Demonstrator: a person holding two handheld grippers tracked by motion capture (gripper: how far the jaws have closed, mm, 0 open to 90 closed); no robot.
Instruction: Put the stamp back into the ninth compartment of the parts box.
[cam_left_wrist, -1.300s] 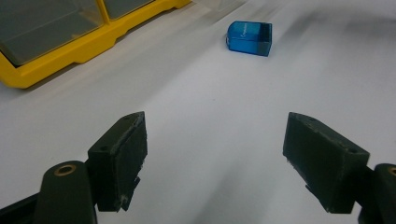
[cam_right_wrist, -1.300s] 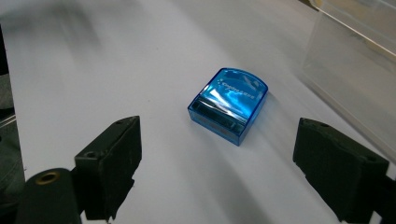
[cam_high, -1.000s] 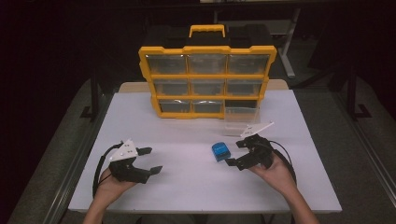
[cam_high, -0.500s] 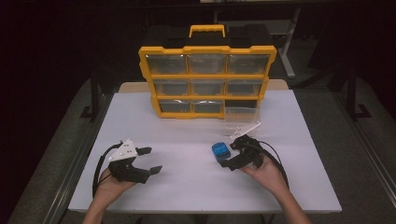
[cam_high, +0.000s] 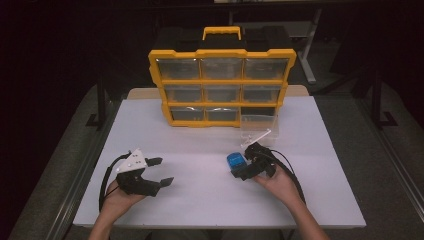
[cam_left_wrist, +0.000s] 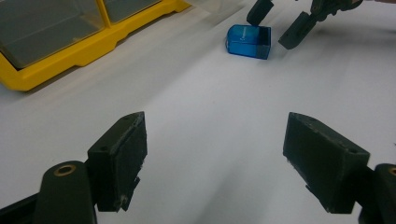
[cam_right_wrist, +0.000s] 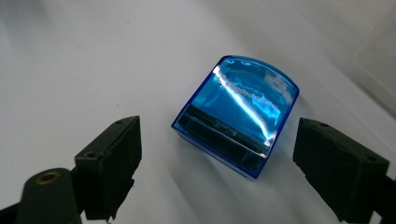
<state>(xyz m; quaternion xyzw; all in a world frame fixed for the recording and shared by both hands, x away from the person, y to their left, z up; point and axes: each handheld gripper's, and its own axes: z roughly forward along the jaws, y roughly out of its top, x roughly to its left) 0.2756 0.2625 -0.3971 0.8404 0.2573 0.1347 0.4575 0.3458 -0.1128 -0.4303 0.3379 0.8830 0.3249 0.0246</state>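
A yellow organizer (cam_high: 222, 86) stands upright at the white table's (cam_high: 200, 200) far edge.

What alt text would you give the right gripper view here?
A small translucent blue box lies on the white table, framed between the right gripper's two open black jaws, which do not touch it. Its rounded end points away from the camera, with faint pale lettering on top. A clear plastic piece shows at the right edge.

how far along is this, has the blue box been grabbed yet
Early. Done: one clear drawer is out of the yellow organizer and the blue box lies on the table. In hand: the right gripper is open, jaws either side of the box, not touching. The left gripper is open, apart. Left: gripping and moving it.
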